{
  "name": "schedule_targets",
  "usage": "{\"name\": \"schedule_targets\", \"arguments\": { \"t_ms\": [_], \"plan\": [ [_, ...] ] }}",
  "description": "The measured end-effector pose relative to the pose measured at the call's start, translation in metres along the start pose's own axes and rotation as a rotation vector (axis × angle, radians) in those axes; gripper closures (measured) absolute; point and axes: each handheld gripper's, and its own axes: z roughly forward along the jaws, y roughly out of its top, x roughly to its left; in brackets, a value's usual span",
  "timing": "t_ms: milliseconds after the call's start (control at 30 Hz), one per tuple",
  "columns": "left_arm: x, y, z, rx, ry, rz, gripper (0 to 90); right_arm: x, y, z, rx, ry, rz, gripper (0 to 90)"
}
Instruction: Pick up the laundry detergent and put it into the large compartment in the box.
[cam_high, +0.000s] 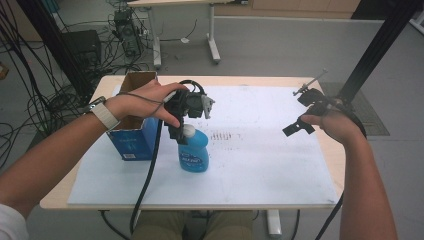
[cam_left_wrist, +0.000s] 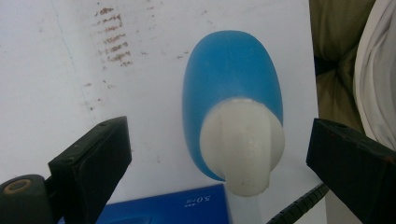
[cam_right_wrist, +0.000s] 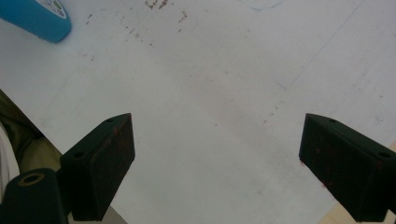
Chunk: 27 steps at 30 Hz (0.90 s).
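Observation:
A blue bottle (cam_high: 194, 152) with a white cap (cam_high: 189, 131) stands upright on the white sheet (cam_high: 260, 165), just right of an open blue cardboard box (cam_high: 134, 134). My left gripper (cam_high: 181, 131) hovers directly over the cap, pointing down. In the left gripper view the bottle (cam_left_wrist: 231, 79) and its cap (cam_left_wrist: 243, 142) sit between the two wide-apart jaws, untouched; the gripper (cam_left_wrist: 219, 163) is open. My right gripper (cam_high: 301, 122) is held above the sheet's right side, open with nothing between its jaws (cam_right_wrist: 215, 163). The bottle's base (cam_right_wrist: 37, 16) shows at the top left of the right gripper view.
The box's blue edge (cam_left_wrist: 177, 205) lies close beside the bottle. Brown smudges (cam_high: 225, 136) mark the sheet's middle. The table edge (cam_high: 345, 165) runs just right of the right hand. A second table (cam_high: 212, 30), cables and a black frame post (cam_high: 370, 50) stand beyond.

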Motion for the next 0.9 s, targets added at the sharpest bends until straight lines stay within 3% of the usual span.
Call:
{"name": "schedule_targets", "arguments": {
  "t_ms": [900],
  "plan": [
    [-0.0011,0.0003,0.0004,0.002,0.001,-0.002,7.2,0.0010,-0.0012,-0.0018,-0.006,-0.002,0.001,10.5]
  ]
}}
